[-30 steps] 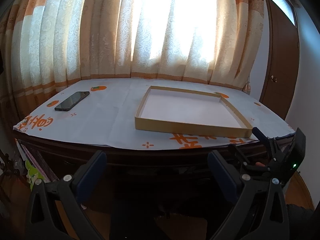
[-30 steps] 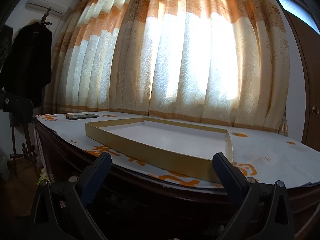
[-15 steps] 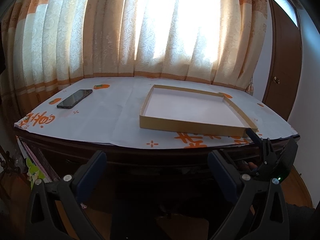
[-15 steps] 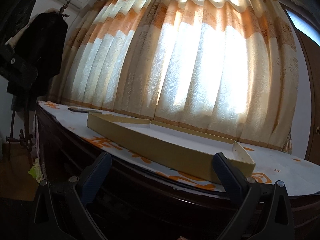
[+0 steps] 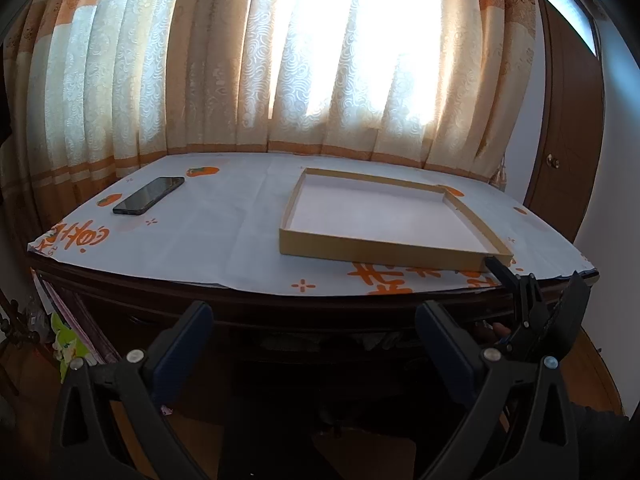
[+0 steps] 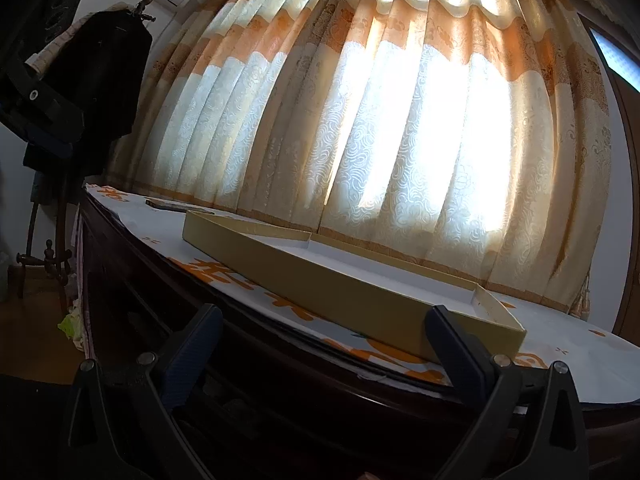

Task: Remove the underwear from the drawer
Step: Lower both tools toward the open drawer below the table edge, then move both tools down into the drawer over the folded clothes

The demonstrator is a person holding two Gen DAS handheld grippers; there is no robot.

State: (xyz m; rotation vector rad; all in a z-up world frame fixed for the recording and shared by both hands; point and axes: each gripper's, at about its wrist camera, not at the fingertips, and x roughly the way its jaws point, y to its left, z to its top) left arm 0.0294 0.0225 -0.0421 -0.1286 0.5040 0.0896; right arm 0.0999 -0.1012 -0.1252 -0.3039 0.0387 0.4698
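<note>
Judging from the task alone, underwear is expected to be light, soft and limp, w/ no stiffness to push against; a pinch on a bunched fold or waistband is judged best, since a flat layer would likely slip between the pads; nothing fragile is at stake. No underwear can be seen in either view; it is presumably inside the drawer, and the drawer front [image 5: 320,328] is only a dark band under the table edge at lower centre of the left wrist view; whether it is shut or ajar cannot be told in the shadow. The left gripper [image 5: 314,320] is held wide apart at the bottom of the frame, nothing between its fingers; the right gripper [image 6: 322,330] is likewise spread wide and empty at the bottom of its own frame, and is also seen at lower right of the left wrist view, close under the table edge. On the table [image 5: 224,240], covered by a white cloth w/ orange print, a shallow cardboard tray [image 5: 400,254] is set right of centre, empty; a phone [image 5: 149,195] lies at centre left, well apart from the tray. The tray is judged a likely set-down spot; the drawer would need opening first, prob. by a handle not visible.
</note>
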